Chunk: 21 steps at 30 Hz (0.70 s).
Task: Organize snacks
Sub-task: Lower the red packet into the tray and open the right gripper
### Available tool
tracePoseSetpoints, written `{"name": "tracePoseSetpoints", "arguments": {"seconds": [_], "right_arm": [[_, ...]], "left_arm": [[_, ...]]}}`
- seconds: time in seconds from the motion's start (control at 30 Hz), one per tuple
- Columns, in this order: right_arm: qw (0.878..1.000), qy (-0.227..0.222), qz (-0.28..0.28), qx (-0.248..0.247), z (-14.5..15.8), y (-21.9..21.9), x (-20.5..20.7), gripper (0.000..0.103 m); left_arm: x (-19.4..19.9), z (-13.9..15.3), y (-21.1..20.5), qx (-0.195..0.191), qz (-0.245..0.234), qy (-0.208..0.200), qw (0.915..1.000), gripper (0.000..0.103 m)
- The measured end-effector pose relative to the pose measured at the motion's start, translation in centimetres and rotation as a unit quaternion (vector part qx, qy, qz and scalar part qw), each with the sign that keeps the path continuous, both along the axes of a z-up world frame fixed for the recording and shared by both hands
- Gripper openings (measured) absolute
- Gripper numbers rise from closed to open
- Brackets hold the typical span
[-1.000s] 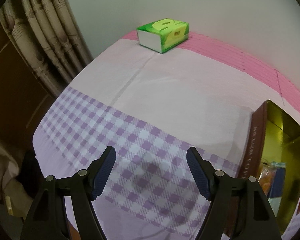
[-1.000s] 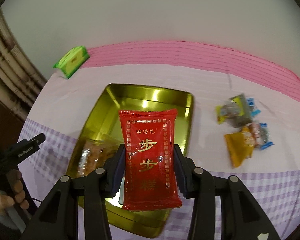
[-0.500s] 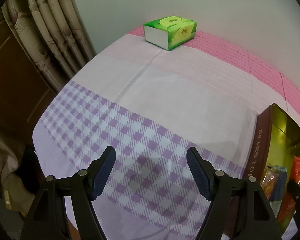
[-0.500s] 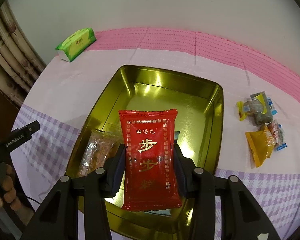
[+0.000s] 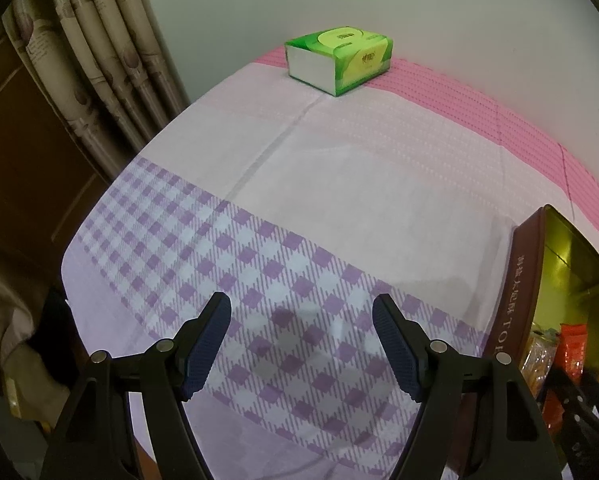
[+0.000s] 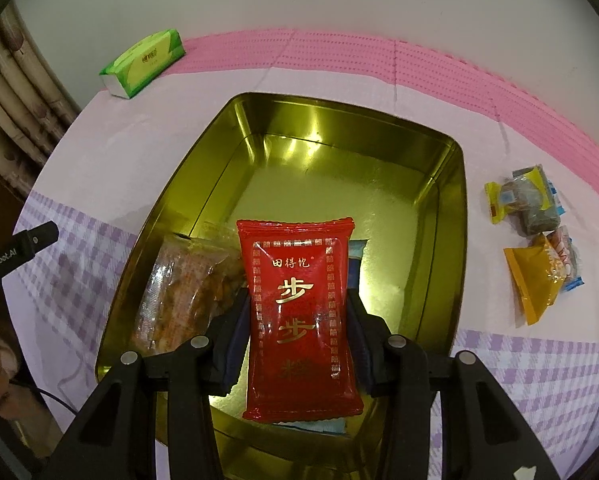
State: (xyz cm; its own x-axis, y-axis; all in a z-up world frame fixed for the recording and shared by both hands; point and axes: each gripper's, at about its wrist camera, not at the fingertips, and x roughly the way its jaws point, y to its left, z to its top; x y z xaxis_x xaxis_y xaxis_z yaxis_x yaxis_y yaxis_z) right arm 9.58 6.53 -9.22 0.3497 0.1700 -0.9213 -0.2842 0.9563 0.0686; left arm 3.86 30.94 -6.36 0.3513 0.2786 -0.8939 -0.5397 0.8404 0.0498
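The shiny gold metal tin [image 6: 439, 168] lies just under the right hand-held gripper [image 6: 299, 336], which is clamped on a red foil snack packet [image 6: 297, 308] — placing seems in hand. Next: lower it beside the clear orange snack bag [image 6: 183, 288], then release. The left hand-held gripper [image 5: 301, 344] hangs apart, empty, over the tabletop [image 5: 339, 168].

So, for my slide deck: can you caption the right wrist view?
Right gripper holds a red snack packet over the gold tin, with wrapped snacks waiting on the tablecloth.
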Motion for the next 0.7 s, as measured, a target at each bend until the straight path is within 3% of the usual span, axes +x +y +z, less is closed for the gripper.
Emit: {"name": "tracePoseSetpoints", "arguments": {"seconds": [0.37, 0.7], "right_arm": [[1.0, 0.0, 0.001, 0.021, 0.3, -0.5, -0.1, 0.046], [0.998, -0.048, -0.008, 0.04, 4.4, -5.4, -0.2, 0.046]], "left_arm": [[0.0, -0.1, 0.0, -0.002, -0.005, 0.002, 1.0, 0.074], [0.1, -0.1, 0.0, 0.004, -0.009, 0.001, 0.9999, 0.074]]}}
